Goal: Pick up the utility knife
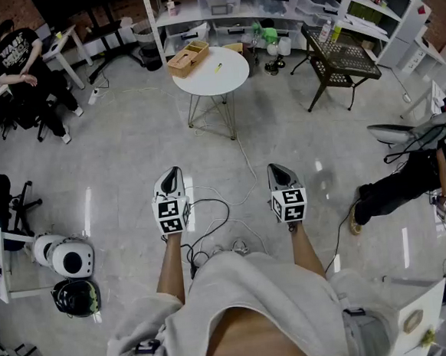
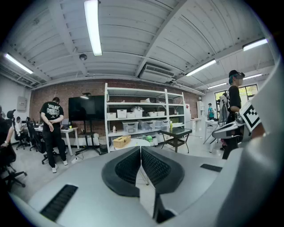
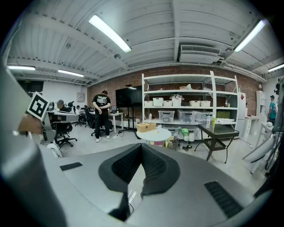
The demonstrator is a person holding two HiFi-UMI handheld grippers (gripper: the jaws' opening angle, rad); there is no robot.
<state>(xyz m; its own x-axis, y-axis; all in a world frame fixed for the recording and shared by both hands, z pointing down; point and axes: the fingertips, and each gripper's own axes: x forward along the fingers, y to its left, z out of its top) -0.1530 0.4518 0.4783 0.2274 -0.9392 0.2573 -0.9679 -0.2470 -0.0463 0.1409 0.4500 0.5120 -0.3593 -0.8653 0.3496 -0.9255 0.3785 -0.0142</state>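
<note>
Far ahead stands a round white table (image 1: 229, 79) carrying a wooden box (image 1: 188, 58) and a small yellow item (image 1: 218, 67), which may be the utility knife. It is too small to tell for sure. My left gripper (image 1: 175, 172) and right gripper (image 1: 277, 168) are held side by side over the floor, well short of the table. Both point toward it. In the left gripper view the left gripper (image 2: 141, 149) has its jaws together with nothing between them. The right gripper (image 3: 142, 146) is likewise shut and empty, with the table (image 3: 154, 134) beyond it.
Cables (image 1: 210, 213) trail across the floor between me and the table. A black mesh table (image 1: 342, 56) stands at the right, white shelving (image 1: 270, 1) behind. People sit at desks on the left (image 1: 22, 62). Helmets (image 1: 66, 259) lie at my left; another person (image 1: 408, 182) is at the right.
</note>
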